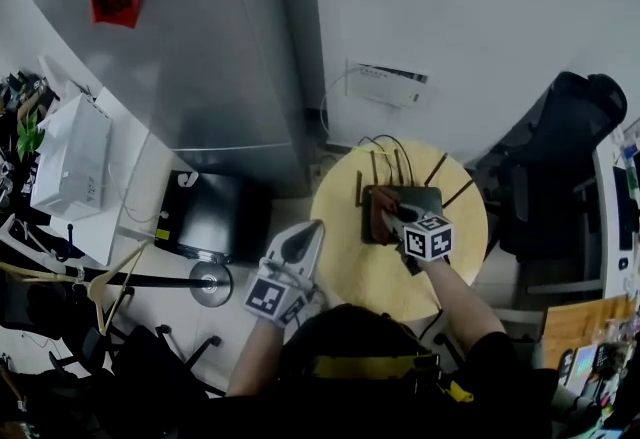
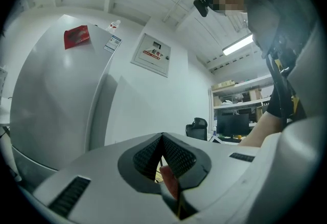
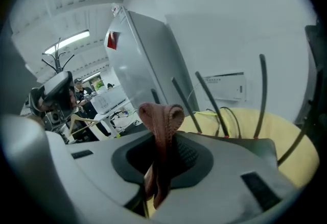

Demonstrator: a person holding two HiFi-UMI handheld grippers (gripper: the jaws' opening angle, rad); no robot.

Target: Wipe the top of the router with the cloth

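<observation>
A black router [image 1: 412, 202] with several upright antennas [image 3: 209, 98] lies on the round yellow table [image 1: 365, 272]. My right gripper [image 1: 388, 215] is over the router's left part, shut on a reddish-brown cloth [image 1: 379, 211]. In the right gripper view the cloth [image 3: 162, 123] sticks up in a fold from between the shut jaws, with the router's top [image 3: 244, 147] just beyond it. My left gripper [image 1: 310, 230] hangs at the table's left edge, apart from the router. Its jaws [image 2: 162, 139] meet at the tip with nothing held.
A tall grey fridge [image 1: 190, 57] stands to the left, with a black box [image 1: 212, 214] at its foot. A white wall unit [image 1: 386, 85] with cables sits behind the table. A dark office chair [image 1: 560, 162] is at the right; a coat-stand base [image 1: 211, 281] is near my left gripper.
</observation>
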